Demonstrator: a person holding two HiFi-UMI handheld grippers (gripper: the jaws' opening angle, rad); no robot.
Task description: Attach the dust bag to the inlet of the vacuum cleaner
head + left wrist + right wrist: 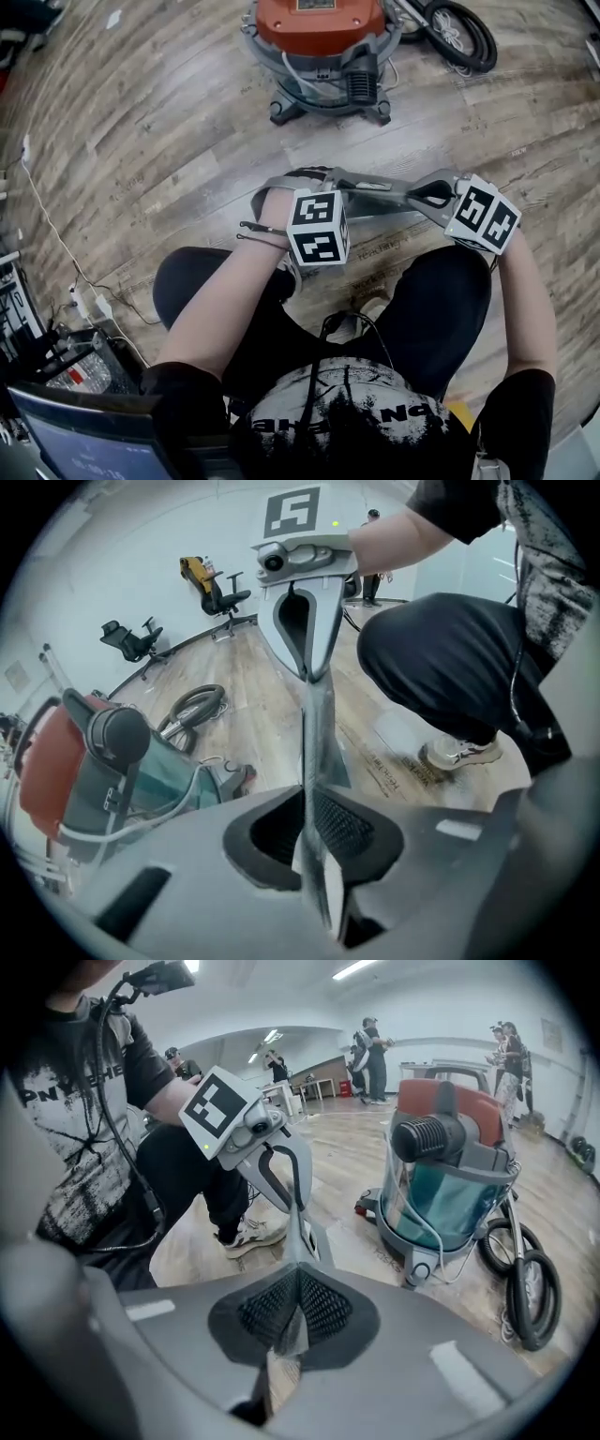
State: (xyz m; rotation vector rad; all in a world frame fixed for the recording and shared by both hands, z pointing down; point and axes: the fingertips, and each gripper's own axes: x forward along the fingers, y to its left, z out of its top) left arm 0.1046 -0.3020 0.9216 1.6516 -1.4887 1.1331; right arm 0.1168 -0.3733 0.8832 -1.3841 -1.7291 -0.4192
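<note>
I hold the flat brown paper dust bag (375, 225) stretched between both grippers, above the floor and in front of the person's knees. My left gripper (337, 183) (319, 855) is shut on one edge of the dust bag (317, 742), which I see edge-on. Facing it, my right gripper (403, 195) (291, 1321) is shut on the opposite edge of the dust bag (300, 1241). The vacuum cleaner (323, 42) (450, 1176), with a red lid and a teal drum, stands on the floor beyond the bag. Its black round inlet (422, 1138) (117, 733) faces the grippers.
A black hose (459, 33) (525, 1279) lies coiled beside the vacuum. A power strip with cables (89, 305) and a laptop (75, 441) sit at the near left. Office chairs (220, 592) stand along the far wall, and people (370, 1044) stand at the back.
</note>
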